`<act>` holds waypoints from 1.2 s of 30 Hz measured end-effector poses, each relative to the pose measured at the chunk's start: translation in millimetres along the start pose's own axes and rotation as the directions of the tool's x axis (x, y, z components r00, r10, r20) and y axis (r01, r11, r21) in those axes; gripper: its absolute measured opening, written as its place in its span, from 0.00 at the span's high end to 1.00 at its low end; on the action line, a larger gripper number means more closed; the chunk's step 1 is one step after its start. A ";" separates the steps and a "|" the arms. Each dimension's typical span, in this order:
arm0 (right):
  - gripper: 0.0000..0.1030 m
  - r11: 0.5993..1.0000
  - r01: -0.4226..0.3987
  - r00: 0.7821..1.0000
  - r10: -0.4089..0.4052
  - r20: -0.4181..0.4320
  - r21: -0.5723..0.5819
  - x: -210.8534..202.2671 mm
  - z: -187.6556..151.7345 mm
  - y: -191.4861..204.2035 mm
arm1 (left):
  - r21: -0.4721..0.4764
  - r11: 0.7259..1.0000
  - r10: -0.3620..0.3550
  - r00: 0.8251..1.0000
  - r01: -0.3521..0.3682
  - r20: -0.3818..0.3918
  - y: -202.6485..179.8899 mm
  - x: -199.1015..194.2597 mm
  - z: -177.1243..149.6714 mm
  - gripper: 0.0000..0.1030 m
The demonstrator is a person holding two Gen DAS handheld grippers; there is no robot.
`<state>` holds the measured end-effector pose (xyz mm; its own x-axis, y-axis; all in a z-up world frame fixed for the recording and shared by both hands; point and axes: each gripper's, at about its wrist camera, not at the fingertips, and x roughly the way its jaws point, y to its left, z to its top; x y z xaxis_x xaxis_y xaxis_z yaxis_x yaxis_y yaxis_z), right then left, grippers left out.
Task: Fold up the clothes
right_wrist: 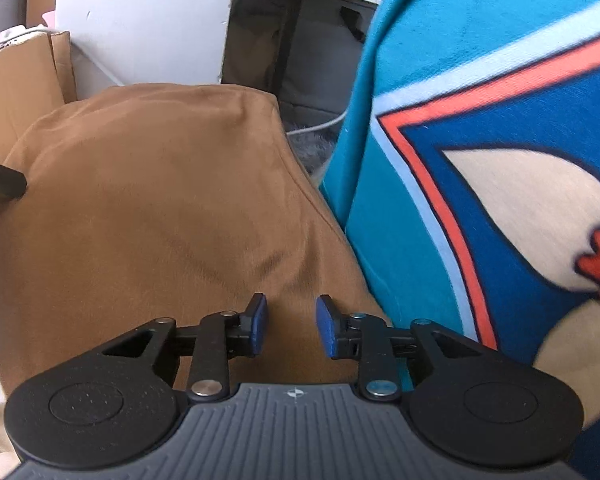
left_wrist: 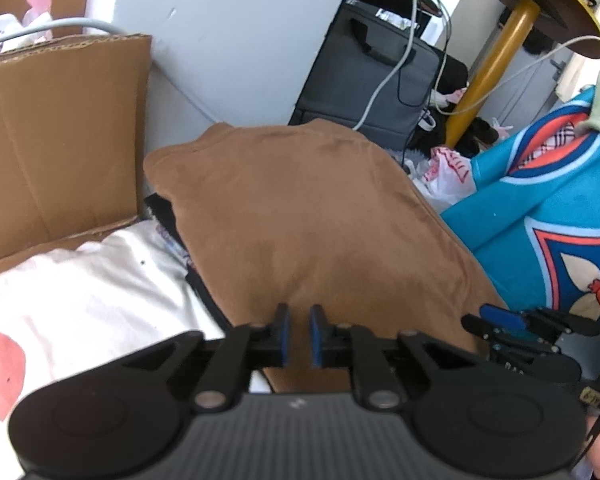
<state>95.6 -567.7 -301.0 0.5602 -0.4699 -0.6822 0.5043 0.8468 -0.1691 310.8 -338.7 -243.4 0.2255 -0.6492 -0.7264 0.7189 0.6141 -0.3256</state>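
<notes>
A folded brown garment (left_wrist: 308,208) lies in the middle, on top of a dark piece and a white garment with a pink patch (left_wrist: 80,292). My left gripper (left_wrist: 299,336) hovers over the brown garment's near edge; its blue pads stand a narrow gap apart with nothing pinched. My right gripper (right_wrist: 291,326) is open wider over the same brown garment (right_wrist: 160,200), near its right edge, also empty. It shows at the lower right in the left wrist view (left_wrist: 512,320). A black tip of the left gripper (right_wrist: 4,178) rests at the garment's left side.
A blue patterned cloth (left_wrist: 560,208) (right_wrist: 480,160) lies right of the brown garment. A cardboard box (left_wrist: 60,140) stands at the left against a white wall. Behind are a grey bag (left_wrist: 364,88), cables, a plastic bag (left_wrist: 444,172) and a yellow table leg (left_wrist: 492,68).
</notes>
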 end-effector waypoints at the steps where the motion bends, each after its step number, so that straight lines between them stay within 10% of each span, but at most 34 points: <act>1: 0.66 1.000 -0.007 1.000 0.007 -0.009 0.012 -3.2 -0.6 0.1 | 0.001 1.000 0.004 1.000 -0.004 -0.007 -1.4 -3.2 0.6 0.71; 5: 0.60 0.997 -0.039 0.998 0.042 -0.044 0.067 -14.2 8.0 1.3 | 0.005 1.000 0.026 0.999 -0.025 -0.039 -7.2 -16.6 3.8 0.35; 15: 0.19 0.981 -0.099 0.984 0.121 -0.131 0.166 -45.1 47.4 16.3 | 0.006 0.997 0.073 0.986 -0.073 -0.149 -24.6 -54.4 28.3 0.09; 36: 0.00 0.957 -0.107 0.949 0.179 -0.259 0.270 -180.1 153.2 28.0 | -0.045 0.962 0.251 0.937 -0.270 -0.242 -69.0 -202.8 82.5 0.01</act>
<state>109.5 -497.6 -73.8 0.4514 -0.2296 -0.8622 0.6001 0.7933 0.1029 269.8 -286.5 -23.6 0.2330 -0.3453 -0.9091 0.6013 0.7858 -0.1443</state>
